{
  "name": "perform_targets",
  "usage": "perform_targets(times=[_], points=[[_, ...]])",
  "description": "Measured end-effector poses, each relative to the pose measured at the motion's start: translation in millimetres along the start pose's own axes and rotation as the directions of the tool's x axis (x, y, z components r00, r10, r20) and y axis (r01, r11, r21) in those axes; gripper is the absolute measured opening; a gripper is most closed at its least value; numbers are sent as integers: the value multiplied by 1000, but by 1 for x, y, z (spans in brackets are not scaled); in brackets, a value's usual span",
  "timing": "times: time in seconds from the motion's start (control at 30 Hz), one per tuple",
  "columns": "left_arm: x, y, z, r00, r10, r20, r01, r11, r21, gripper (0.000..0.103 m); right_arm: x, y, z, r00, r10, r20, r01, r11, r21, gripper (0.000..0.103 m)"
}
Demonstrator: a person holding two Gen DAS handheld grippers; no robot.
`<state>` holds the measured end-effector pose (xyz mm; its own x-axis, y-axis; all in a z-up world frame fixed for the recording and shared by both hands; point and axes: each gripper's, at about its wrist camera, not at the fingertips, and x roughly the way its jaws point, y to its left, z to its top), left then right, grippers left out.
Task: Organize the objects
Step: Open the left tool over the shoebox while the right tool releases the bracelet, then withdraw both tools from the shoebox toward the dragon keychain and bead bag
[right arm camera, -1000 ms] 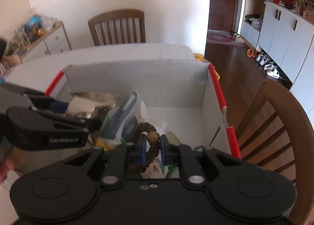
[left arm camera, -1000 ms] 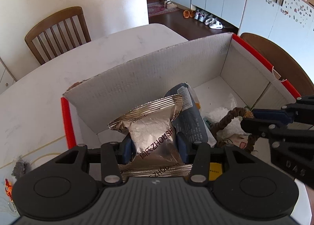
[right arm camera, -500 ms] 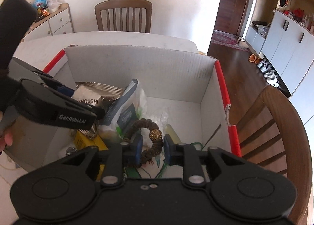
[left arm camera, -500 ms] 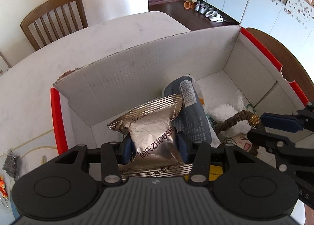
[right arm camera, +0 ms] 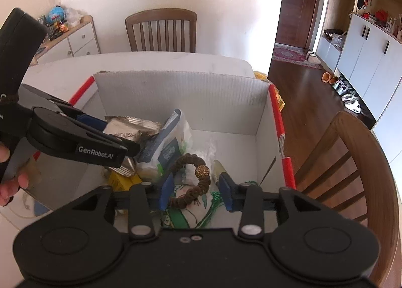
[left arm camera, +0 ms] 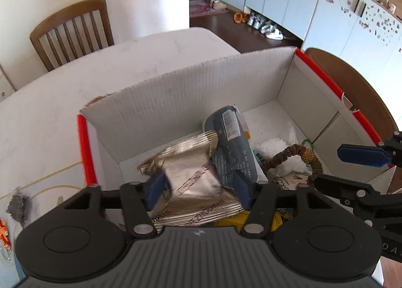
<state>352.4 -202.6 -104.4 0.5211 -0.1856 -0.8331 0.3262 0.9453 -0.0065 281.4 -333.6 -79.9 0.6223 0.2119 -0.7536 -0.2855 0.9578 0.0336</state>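
Nearest in the left wrist view, the left gripper (left arm camera: 198,191) has its blue fingers spread apart on either side of a silver foil packet (left arm camera: 191,179); the packet lies between them, tilted and blurred, and whether either pad presses on it cannot be told. The right gripper (right arm camera: 197,192) hangs released as well, its two blue fingers standing wide of a brown bead bracelet (right arm camera: 194,182) that lies between them without touching either one (a gold-coloured bead sits at the bracelet's far right curve). Both packet and bracelet sit inside a white cardboard box (right arm camera: 181,94) with red-edged side walls. Under the bracelet lies a paper with green print (right arm camera: 176,217), and a yellow packet (right arm camera: 120,181) sits to its left. Just beyond the foil packet a dark blue pouch (left arm camera: 231,147) leans upright, with a crumpled white bag (left arm camera: 273,144) to its right. The box rests on a white table (left arm camera: 50,112). Farther off, a wooden chair (right arm camera: 160,30) stands at the table's far side against the wall.
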Motion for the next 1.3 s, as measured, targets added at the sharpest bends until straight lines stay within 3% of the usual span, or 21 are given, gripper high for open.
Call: perform_targets(times=[0.6,0.8,1.3], points=[[-78,1,-19,991,-1,137,5,1000,-25,68,-47,3,1,993,56,99,-61,997,40,63],[-107,5,-28,983,-7,183,14,999,-33,81,-62,11,1,989,68,128,-74,996,44,68],[-159,60,-60,969,5,245,17,996,-87,86,-88,60,6,977,89,193,-104,992,68,91]])
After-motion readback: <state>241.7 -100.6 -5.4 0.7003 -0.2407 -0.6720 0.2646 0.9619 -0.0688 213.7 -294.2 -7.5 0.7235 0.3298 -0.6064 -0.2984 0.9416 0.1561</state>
